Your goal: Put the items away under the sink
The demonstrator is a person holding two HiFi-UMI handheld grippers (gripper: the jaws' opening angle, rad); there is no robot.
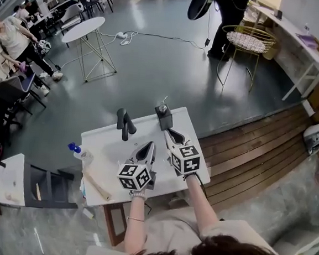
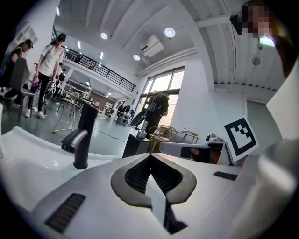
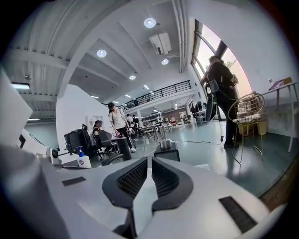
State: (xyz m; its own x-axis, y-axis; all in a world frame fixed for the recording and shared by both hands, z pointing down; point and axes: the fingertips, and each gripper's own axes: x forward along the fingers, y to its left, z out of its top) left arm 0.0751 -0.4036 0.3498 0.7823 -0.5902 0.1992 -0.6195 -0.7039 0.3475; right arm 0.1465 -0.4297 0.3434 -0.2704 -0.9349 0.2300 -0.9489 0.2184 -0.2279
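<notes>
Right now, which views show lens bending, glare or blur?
Head view: strong fisheye bending, the floor planks curve; the light is even and the white counter is sharp. Left gripper view: dark round border, the ceiling lamp glares, the faucet is sharp. Right gripper view: the bright window leaves the standing person a dark silhouette.

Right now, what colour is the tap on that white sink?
Black all over. The tap shows best in the left gripper view, standing against the white basin.

Faucet (image 1: 125, 124) and box (image 1: 163, 117) (both black) flank a clear gap.
</notes>
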